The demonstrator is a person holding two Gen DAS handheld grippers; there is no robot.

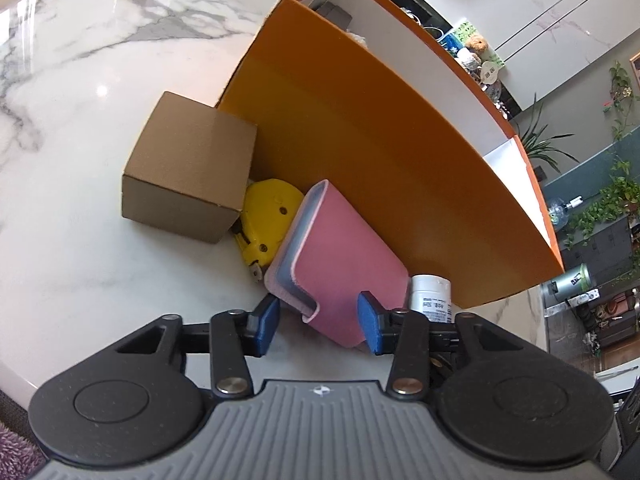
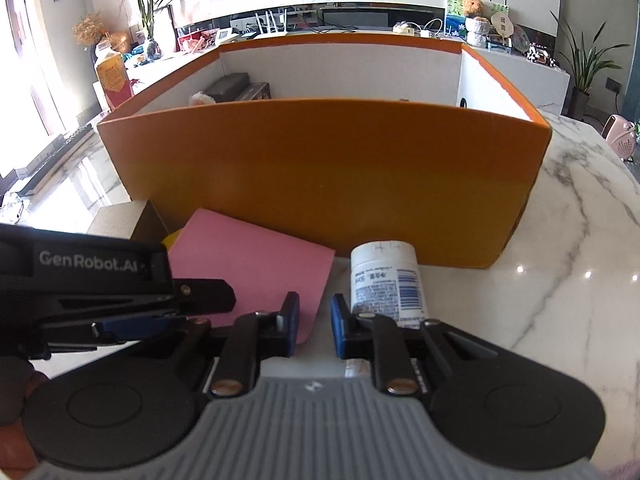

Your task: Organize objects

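Observation:
A pink folded case point(image 1: 340, 248) leans on a yellow tape measure point(image 1: 268, 216) in front of the big orange box point(image 1: 380, 160). My left gripper point(image 1: 318, 324) is open around the case's near end; a gap shows at the left pad. A small brown cardboard box point(image 1: 188, 172) stands to the left and a white bottle point(image 1: 430, 296) to the right. In the right wrist view, my right gripper point(image 2: 316, 322) stands open by a narrow gap with only table between its pads. The white bottle point(image 2: 384, 284) lies just beyond its right finger, and the pink case point(image 2: 256, 268) lies beyond its left finger.
The orange box point(image 2: 320, 180) has white inner walls and holds a few dark items point(image 2: 236, 88) at its back left. All of it rests on a marble table point(image 2: 580, 240). The left tool's black housing point(image 2: 88, 276) crowds the left side of the right wrist view.

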